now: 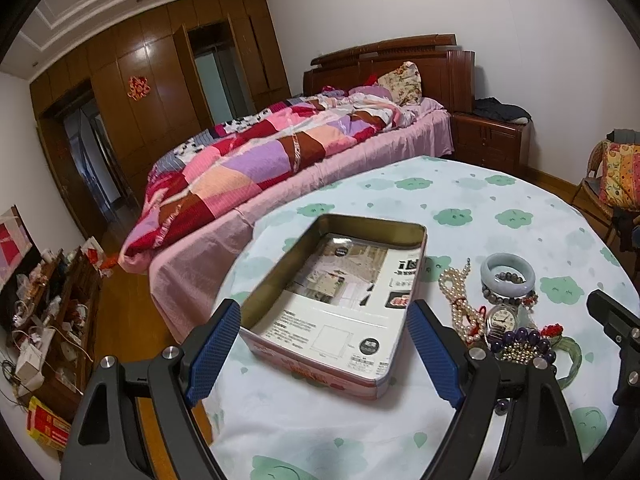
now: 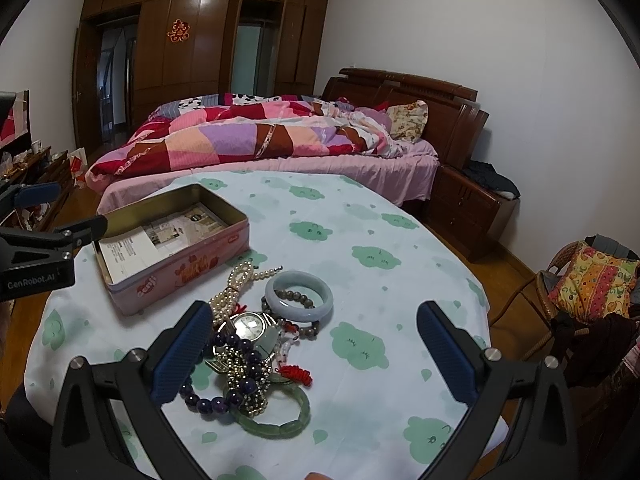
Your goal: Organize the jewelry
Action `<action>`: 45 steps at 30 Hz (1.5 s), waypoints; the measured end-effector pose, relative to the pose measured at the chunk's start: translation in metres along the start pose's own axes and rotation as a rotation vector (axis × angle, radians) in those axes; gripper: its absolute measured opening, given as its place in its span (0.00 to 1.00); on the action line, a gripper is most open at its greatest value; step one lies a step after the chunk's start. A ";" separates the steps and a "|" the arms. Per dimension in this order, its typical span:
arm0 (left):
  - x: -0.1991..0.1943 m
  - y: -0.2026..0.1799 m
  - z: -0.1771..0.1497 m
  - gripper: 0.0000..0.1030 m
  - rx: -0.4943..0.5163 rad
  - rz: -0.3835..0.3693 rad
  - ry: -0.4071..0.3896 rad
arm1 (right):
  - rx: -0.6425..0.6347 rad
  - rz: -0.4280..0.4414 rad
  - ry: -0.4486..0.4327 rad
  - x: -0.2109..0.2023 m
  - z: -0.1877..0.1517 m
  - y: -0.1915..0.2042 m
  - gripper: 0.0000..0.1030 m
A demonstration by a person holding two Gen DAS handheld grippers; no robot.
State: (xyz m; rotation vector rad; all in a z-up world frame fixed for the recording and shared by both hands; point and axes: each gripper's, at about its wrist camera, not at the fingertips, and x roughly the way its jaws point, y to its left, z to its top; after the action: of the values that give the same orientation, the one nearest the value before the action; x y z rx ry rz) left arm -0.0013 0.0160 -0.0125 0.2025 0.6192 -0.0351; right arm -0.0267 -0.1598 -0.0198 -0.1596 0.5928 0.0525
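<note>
Well apart, the blue pads of the left gripper (image 1: 324, 344) frame the near end of an open pink tin box (image 1: 336, 308) in the lower middle of the left wrist view; the jaws stand released and grasp nothing. Printed paper (image 1: 344, 300) lines the bottom of the tin. It sits on a round table under a white cloth with green cloud prints (image 1: 460, 196).

Just right of the tin lies the jewelry, heaped together: a pearl necklace (image 1: 454, 292), a pale jade bangle (image 1: 507, 274) with a dark bead bracelet (image 1: 510, 278) lying partly inside it, a wristwatch (image 1: 500, 320) and purple beads (image 1: 524, 340).

From the right wrist view, the right gripper (image 2: 316, 352) is also spread wide and empty, low in the frame, its left pad touching or just over the heap. There the watch (image 2: 248, 326) rests in the middle, the purple bead bracelet (image 2: 224, 376) and a green jade bracelet (image 2: 280, 420) nearest the camera, and a red knotted cord (image 2: 298, 376) beside them. A bed with a patchwork quilt (image 2: 240, 136) fills the upper middle.
</note>
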 end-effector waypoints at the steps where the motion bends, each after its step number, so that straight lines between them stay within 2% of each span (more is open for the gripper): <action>1: 0.002 0.000 -0.002 0.83 -0.005 -0.006 0.005 | 0.001 -0.004 0.002 0.001 -0.001 -0.001 1.00; 7: 0.010 -0.012 -0.015 0.83 0.020 -0.047 0.024 | 0.023 -0.015 0.056 0.023 -0.020 -0.011 1.00; 10: 0.017 -0.021 -0.018 0.83 0.024 -0.076 0.038 | 0.046 0.009 0.093 0.035 -0.027 -0.020 0.97; 13: 0.024 -0.027 -0.019 0.83 0.028 -0.096 0.051 | 0.054 0.014 0.140 0.044 -0.029 -0.027 0.91; 16: 0.030 -0.032 -0.019 0.83 0.021 -0.118 0.060 | 0.076 0.040 0.175 0.050 -0.034 -0.032 0.81; 20: 0.030 -0.041 -0.021 0.82 0.032 -0.153 0.060 | 0.077 0.071 0.191 0.047 -0.038 -0.034 0.71; 22: 0.028 -0.050 -0.022 0.77 0.059 -0.179 0.058 | 0.070 0.072 0.196 0.049 -0.039 -0.033 0.67; 24: 0.027 -0.063 -0.024 0.63 0.103 -0.209 0.065 | 0.063 0.076 0.203 0.049 -0.040 -0.033 0.65; 28: 0.031 -0.082 -0.031 0.54 0.153 -0.262 0.108 | 0.043 0.090 0.219 0.040 -0.048 -0.031 0.62; 31: 0.032 -0.091 -0.035 0.42 0.174 -0.290 0.127 | 0.042 0.116 0.223 0.033 -0.053 -0.028 0.59; 35: 0.036 -0.101 -0.042 0.34 0.201 -0.326 0.159 | 0.023 0.144 0.247 0.036 -0.060 -0.022 0.48; 36: 0.037 -0.102 -0.044 0.33 0.206 -0.332 0.171 | 0.022 0.145 0.258 0.039 -0.061 -0.021 0.43; 40: 0.047 -0.108 -0.052 0.31 0.211 -0.371 0.230 | 0.028 0.168 0.267 0.042 -0.064 -0.019 0.34; 43: 0.048 -0.109 -0.052 0.28 0.205 -0.396 0.236 | 0.027 0.198 0.279 0.045 -0.067 -0.016 0.24; 45: 0.048 -0.109 -0.052 0.14 0.202 -0.418 0.237 | 0.034 0.217 0.291 0.048 -0.069 -0.014 0.17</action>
State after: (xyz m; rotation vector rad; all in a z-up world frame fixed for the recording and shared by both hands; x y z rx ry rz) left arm -0.0025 -0.0790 -0.1012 0.2718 0.8877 -0.4834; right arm -0.0239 -0.1854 -0.1013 -0.0689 0.8994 0.2322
